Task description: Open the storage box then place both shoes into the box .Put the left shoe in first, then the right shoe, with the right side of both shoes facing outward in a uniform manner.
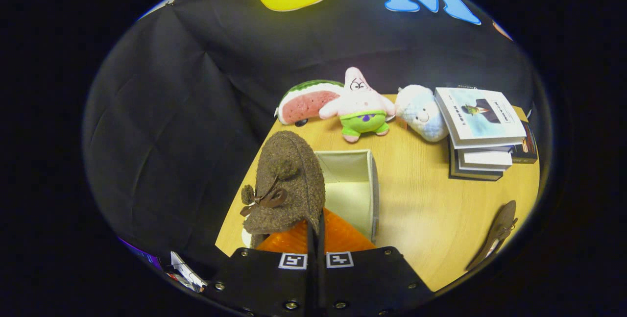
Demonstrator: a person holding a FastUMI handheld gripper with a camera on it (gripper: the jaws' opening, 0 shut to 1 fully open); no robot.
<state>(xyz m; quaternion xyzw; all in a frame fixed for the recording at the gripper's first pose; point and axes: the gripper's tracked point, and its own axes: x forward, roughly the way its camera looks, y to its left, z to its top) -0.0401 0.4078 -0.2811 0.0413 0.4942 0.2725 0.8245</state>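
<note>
Fingers (316, 238) are sitting pressed nearly together, pinching the edge of a brown fuzzy shoe (289, 184). That shoe is hanging toe-up just ahead of the fingers, its bow and pom-poms facing out to the left. Storage box (365, 180) is standing open right behind and beside the held shoe, pale interior showing, no shoe visible inside it. Second brown shoe (497, 236) is lying on the wooden table (421, 209), well apart from the box, off to the right. Beyond the box, along the back of the table: a watermelon-slice plush (308, 102), a pink starfish plush (361, 106), a pale blue plush (423, 112), and a stack of books (482, 133) at the right.
</note>
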